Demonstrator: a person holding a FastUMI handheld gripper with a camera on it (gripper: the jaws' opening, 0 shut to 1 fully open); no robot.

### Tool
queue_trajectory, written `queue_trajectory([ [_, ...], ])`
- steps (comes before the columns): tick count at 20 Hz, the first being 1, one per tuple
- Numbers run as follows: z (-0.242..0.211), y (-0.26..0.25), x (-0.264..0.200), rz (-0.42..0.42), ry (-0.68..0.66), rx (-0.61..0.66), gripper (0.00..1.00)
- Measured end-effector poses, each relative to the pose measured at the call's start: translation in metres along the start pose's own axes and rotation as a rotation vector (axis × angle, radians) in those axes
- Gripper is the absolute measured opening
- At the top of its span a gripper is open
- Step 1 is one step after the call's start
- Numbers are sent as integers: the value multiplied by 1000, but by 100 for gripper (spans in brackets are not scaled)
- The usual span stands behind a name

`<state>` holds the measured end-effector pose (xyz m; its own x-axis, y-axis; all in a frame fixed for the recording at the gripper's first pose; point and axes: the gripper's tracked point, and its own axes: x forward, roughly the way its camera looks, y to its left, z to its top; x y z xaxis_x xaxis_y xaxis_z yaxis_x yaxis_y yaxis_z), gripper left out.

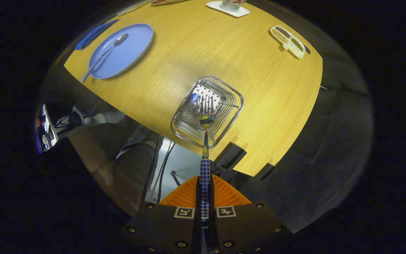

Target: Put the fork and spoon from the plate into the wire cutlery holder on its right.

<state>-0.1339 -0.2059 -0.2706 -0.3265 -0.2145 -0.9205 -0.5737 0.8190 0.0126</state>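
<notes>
My gripper (204, 192) is shut on the fork (205, 141), holding its blue-checked handle between both fingers. The fork points straight ahead and down, its tines hanging over the open top of the wire cutlery holder (189, 127), a square metal basket with a perforated bottom. I look down from well above the wooden table (259, 81). Far off to the left lies the blue plate (132, 46), and the spoon (102, 58) rests across it, its checked handle sticking out over the plate's near rim.
A blue mat or cloth (93, 33) lies beside the plate's far side. A small white divided dish (289, 40) with snacks sits to the right, and a white coaster (227, 8) with a cup at the far edge. Two dark clamps (231, 155) grip the table's near edge.
</notes>
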Motion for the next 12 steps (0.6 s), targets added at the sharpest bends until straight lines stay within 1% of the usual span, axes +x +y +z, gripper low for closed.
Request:
queue_trajectory([
  [4,8,-6,8,3,84,-46,8],
  [6,16,-8,9,-1,75,-40,8],
  [8,23,-9,9,0,61,-33,12],
  [12,22,-10,3,0,61,-17,14],
])
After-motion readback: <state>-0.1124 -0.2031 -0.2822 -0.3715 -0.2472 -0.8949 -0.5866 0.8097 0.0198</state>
